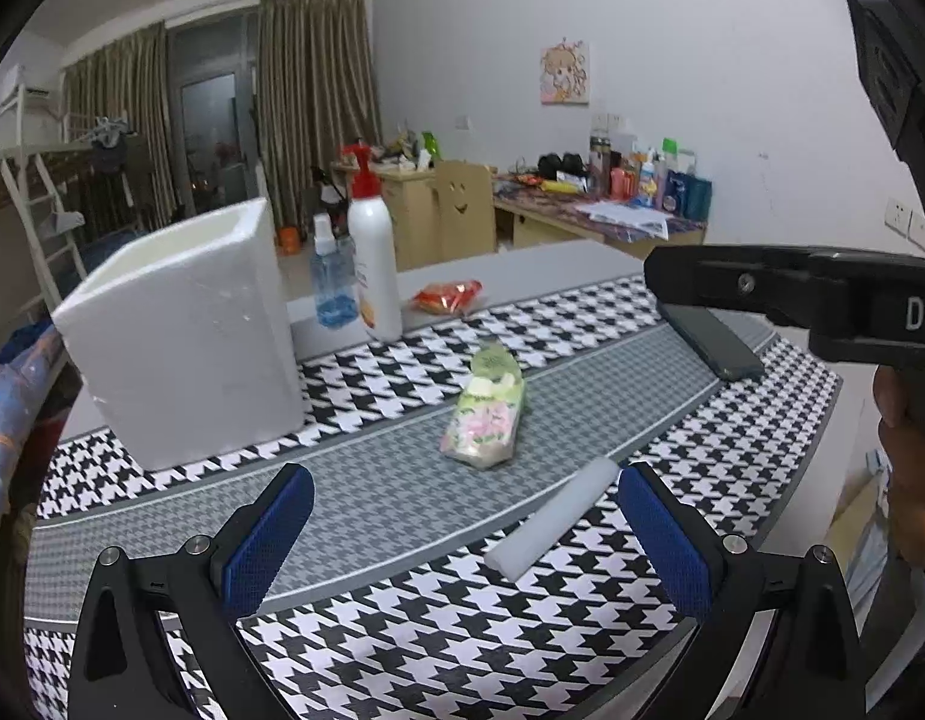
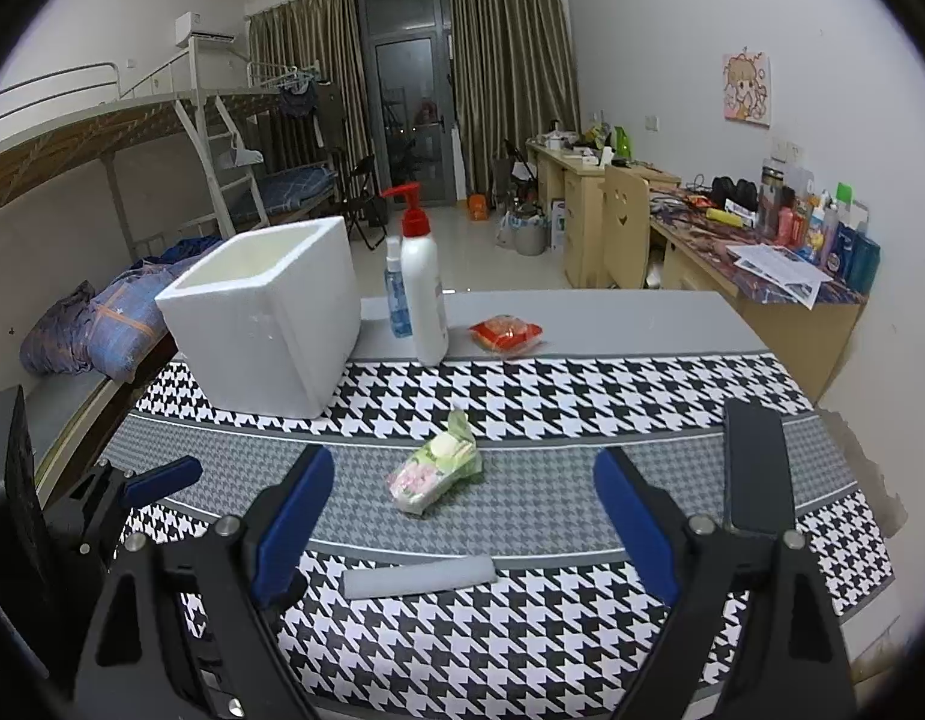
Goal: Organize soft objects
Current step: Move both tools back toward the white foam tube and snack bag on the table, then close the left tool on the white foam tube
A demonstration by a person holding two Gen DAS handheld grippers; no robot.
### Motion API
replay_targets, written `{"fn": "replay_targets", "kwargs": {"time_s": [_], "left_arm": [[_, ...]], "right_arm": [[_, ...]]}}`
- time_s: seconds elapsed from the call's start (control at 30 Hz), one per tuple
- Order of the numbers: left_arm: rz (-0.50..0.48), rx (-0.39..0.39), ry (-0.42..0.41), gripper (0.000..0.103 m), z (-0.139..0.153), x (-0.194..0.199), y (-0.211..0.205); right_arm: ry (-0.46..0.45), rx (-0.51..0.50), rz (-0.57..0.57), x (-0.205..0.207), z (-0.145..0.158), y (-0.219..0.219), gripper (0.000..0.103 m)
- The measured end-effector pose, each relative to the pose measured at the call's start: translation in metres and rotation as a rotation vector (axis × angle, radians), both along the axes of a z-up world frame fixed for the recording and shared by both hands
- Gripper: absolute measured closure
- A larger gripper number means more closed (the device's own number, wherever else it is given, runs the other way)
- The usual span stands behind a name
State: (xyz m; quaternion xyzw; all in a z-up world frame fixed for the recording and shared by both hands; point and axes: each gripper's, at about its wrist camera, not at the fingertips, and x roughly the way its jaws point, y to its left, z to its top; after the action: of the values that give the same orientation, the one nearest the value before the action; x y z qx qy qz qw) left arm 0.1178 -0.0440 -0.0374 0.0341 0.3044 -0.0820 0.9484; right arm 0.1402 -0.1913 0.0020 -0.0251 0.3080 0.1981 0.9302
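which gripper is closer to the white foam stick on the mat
Right, narrowly. The right gripper hangs open directly over the white foam stick, which lies across the gap between its fingers. The left gripper, also open, has the stick angled off toward its right finger.

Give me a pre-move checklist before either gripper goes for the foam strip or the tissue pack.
1. Right gripper jaws wide open, nothing between them: ok.
2. Left gripper jaws open and empty: ok.
3. White foam strip lying flat on the houndstooth mat, free of other items: ok.
4. Floral tissue pack on the grey band, clear all round: ok.
5. White foam box upright, top open; inside contents: cannot tell.
6. Dark phone close beside the right gripper's outer finger, a snag risk: not ok.
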Motion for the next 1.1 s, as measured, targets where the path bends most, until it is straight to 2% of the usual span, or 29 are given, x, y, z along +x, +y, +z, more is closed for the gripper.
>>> {"fn": "replay_targets", "kwargs": {"time_s": [0.3, 0.73, 1.1], "left_arm": [[-0.021, 0.019, 0.054, 0.001, -0.015, 0.012, -0.007], [-0.049, 0.04, 0.119, 0.001, -0.038, 0.033, -0.018], [-0.124, 0.058, 0.178, 0.002, -0.058, 0.046, -0.035]], "right_arm": [[0.058, 0.008, -0.007, 0.013, -0.014, -0.006, 0.012], [0.094, 0.015, 0.001, 0.021, -0.026, -0.01, 0.012], [0.142, 0.014, 0.002, 0.035, -0.04, -0.015, 0.012]]}}
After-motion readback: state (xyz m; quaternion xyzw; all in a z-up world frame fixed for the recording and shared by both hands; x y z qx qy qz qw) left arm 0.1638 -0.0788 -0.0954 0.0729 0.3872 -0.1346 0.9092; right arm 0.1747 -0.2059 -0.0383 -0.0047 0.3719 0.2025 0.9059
